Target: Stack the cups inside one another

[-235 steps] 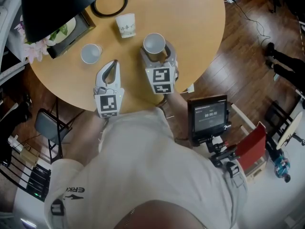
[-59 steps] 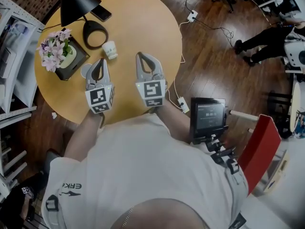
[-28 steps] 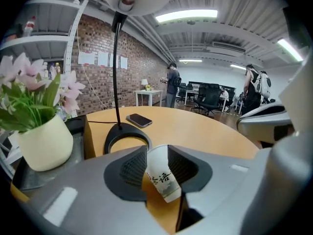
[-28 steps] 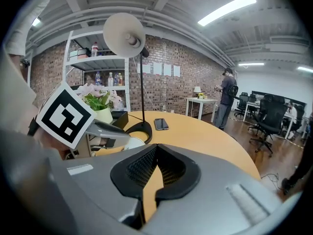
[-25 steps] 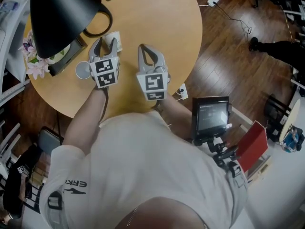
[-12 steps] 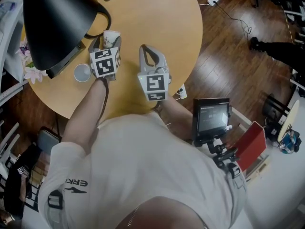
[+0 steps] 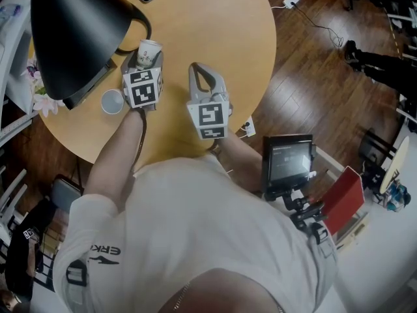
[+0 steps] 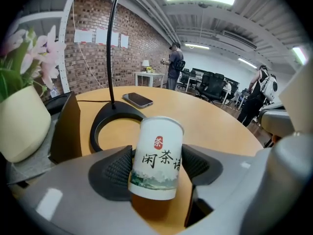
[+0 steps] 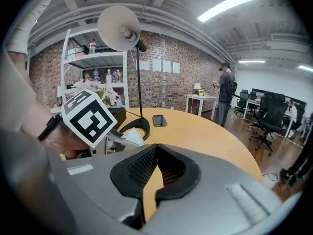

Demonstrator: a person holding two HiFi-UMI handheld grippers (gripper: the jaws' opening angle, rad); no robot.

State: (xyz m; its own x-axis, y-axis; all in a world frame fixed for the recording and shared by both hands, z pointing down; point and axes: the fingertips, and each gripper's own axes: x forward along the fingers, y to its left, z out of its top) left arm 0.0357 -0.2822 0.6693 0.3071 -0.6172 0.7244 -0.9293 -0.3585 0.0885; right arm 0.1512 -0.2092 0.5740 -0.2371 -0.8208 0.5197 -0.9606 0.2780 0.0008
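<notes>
A white paper cup (image 8: 157, 159) with red and black print stands on the round wooden table (image 7: 215, 25), also visible in the head view as the printed cup (image 7: 148, 49). My left gripper (image 8: 156, 166) has it between its jaws. The jaws have just been closing, and both ribbed pads (image 8: 117, 169) now lie against the cup's sides. A second, plain white cup (image 7: 112, 100) stands open-side up to the left of that gripper. My right gripper (image 7: 202, 78) rests over the table to the right, shut with nothing in it; in its own view the right gripper (image 9: 155, 169) has its pads together.
A black lamp shade (image 7: 71, 25) hangs over the table's left part, its ring base (image 8: 113, 126) just behind the printed cup. A phone (image 8: 137, 99) lies farther back. A flower pot (image 8: 22, 126) on a black box stands at the left. People stand in the far room.
My left gripper has moved up to the printed cup and sunk around it, so the cup now sits between its jaws. The right gripper has kept still.
</notes>
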